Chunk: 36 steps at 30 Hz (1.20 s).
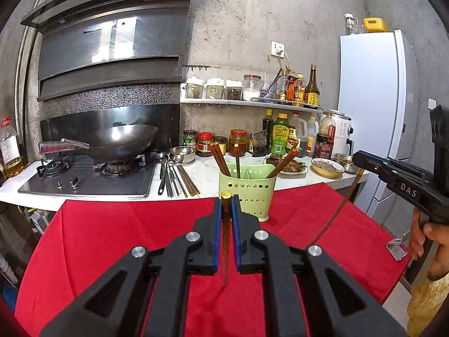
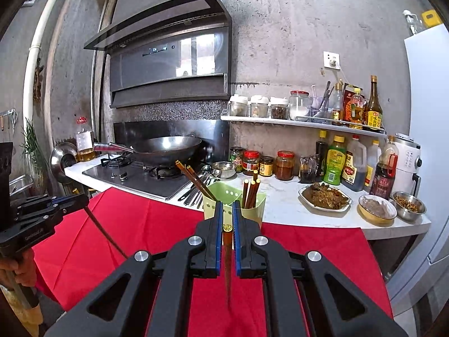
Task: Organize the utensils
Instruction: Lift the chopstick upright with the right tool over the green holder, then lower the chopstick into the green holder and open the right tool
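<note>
My left gripper is shut on a brown chopstick with a gold cap, held above the red cloth, just short of the green utensil holder. My right gripper is shut on another brown chopstick. The green utensil holder stands at the cloth's far edge and holds several brown chopsticks. The right gripper also shows at the right of the left wrist view, its chopstick hanging down. The left gripper shows at the left of the right wrist view.
Loose metal chopsticks and spoons lie on the white counter beside the gas stove with a wok. Jars, sauce bottles and food dishes crowd the counter. A white fridge stands at right.
</note>
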Motion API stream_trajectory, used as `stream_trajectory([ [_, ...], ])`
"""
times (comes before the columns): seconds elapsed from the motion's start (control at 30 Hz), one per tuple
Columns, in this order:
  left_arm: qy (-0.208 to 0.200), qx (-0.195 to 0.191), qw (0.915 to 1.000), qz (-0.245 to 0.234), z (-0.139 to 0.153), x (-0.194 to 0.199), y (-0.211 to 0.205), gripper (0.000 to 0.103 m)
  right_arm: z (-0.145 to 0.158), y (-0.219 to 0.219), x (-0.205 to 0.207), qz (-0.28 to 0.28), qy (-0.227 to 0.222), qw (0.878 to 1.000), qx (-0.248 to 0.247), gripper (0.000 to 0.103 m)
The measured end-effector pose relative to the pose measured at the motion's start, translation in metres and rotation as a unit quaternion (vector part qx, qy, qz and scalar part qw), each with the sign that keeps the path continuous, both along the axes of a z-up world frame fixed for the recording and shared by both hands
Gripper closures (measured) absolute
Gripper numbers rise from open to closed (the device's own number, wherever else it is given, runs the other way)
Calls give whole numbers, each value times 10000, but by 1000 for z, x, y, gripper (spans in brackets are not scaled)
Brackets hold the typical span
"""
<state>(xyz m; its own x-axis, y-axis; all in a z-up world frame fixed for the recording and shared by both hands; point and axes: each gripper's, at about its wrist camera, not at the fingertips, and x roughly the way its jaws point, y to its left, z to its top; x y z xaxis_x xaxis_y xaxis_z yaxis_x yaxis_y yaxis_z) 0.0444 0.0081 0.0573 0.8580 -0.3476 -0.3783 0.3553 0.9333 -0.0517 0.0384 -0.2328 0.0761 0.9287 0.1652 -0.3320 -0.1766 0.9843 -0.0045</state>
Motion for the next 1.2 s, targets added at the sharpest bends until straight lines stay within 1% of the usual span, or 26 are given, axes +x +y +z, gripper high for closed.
stream_trajectory([
  [0.07,12,30,10000,7,-1,7,-2,96,-2,-1,9,-47,49,10000,-29,96],
  [0.2,340,137,9993,26,-19,24,-8,96,-15,-4,15,-132,152,9998,-41,95],
  [0.3,288,231,9993,18,-25,23,-11,96,-19,-2,10,-184,72,9997,-124,95],
  [0.4,302,229,9993,-22,-25,21,-11,96,-21,-2,5,-194,13,9997,-129,95],
  [0.47,237,286,9993,-33,-24,19,-14,96,-20,-3,5,-157,27,9998,-101,96],
  [0.53,186,248,9995,-12,-21,20,-13,96,-18,-3,6,-183,-7,9997,-159,96],
  [0.63,96,174,9998,24,-13,24,-12,96,-14,-7,12,-148,29,9998,-116,96],
  [0.73,-8,134,9999,36,1,34,-15,96,-6,-10,23,-88,28,10000,-14,96],
  [0.83,-214,82,9997,-4,25,44,-20,96,14,-8,35,23,-136,9999,88,96],
  [0.9,-420,9,9991,-55,45,50,-24,96,32,-5,43,125,-344,9992,143,96],
  [0.93,-565,-81,9983,-108,60,54,-26,96,43,-3,47,157,-466,9987,159,96],
  [1.03,-830,-297,9958,-236,91,68,-35,96,74,2,58,195,-935,9953,144,96],
  [1.13,-1062,-356,9932,-325,113,87,-49,96,96,4,70,114,-1316,9912,33,96],
  [1.2,-1177,-292,9921,-325,122,106,-61,96,104,3,81,87,-1455,9893,-6,96],
])
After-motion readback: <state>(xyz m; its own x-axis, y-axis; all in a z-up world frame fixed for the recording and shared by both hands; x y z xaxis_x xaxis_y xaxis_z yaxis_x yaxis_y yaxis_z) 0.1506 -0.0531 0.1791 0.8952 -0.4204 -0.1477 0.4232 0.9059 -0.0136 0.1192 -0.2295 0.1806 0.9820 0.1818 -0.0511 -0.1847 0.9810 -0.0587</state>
